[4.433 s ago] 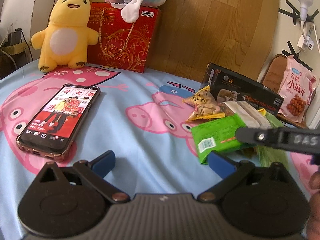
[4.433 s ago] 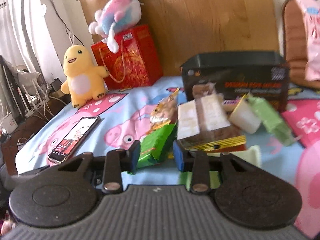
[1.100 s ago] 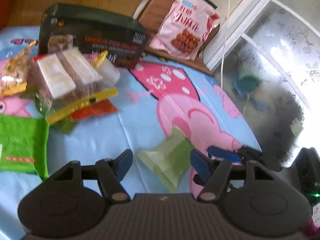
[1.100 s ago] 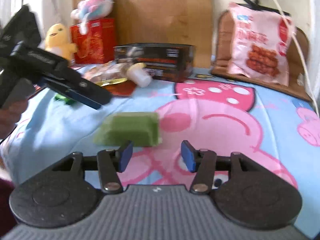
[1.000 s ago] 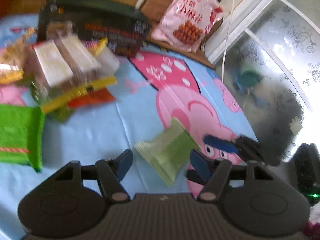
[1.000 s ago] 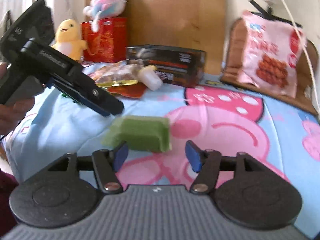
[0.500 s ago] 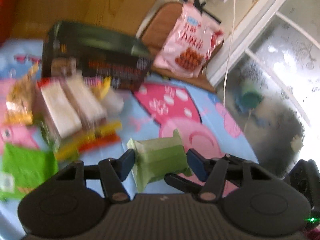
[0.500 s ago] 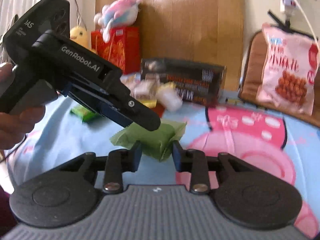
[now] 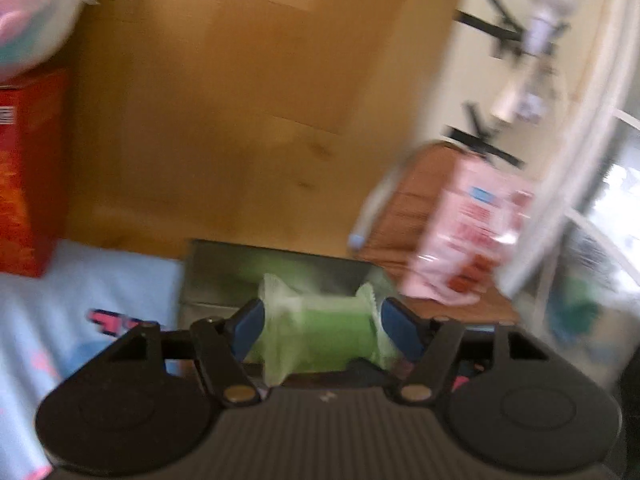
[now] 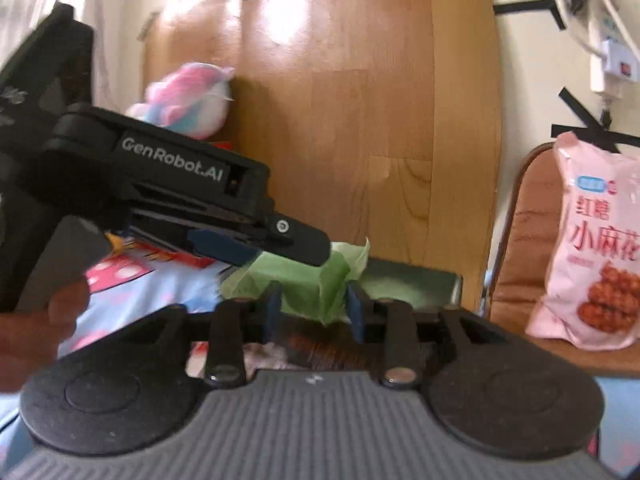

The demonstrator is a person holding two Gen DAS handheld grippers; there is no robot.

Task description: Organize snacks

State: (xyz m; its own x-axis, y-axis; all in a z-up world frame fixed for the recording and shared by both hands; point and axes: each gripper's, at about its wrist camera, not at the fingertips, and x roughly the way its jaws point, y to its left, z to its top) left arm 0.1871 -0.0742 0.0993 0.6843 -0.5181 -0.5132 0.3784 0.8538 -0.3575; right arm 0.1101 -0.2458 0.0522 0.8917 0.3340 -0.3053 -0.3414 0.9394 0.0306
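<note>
One view first, from the left wrist: grasping the green packet (image 9: 320, 334) with the left gripper (image 9: 322, 322), blue pads pressing on its two crimped ends, after just easing the jaws a little wider with the packet between them. Holding it off the bedsheet, straight ahead of the fingers. Seeing the dark box (image 9: 224, 272) just beyond and below the packet, though blurred. Probably carrying the snack over for a drop into that box, so keeping the squeeze light enough to spare the wrapper yet firm enough against slipping.

Next, from the right wrist: also gripping the packet (image 10: 304, 280) with the right gripper (image 10: 314, 308), pads touching its near end, jaws likewise just widening around it. Finding the left gripper reaching in from the left, across the packet's top. Moving both grippers together, avoiding any twist or tug, and opening only once clearly above the box's mouth.
</note>
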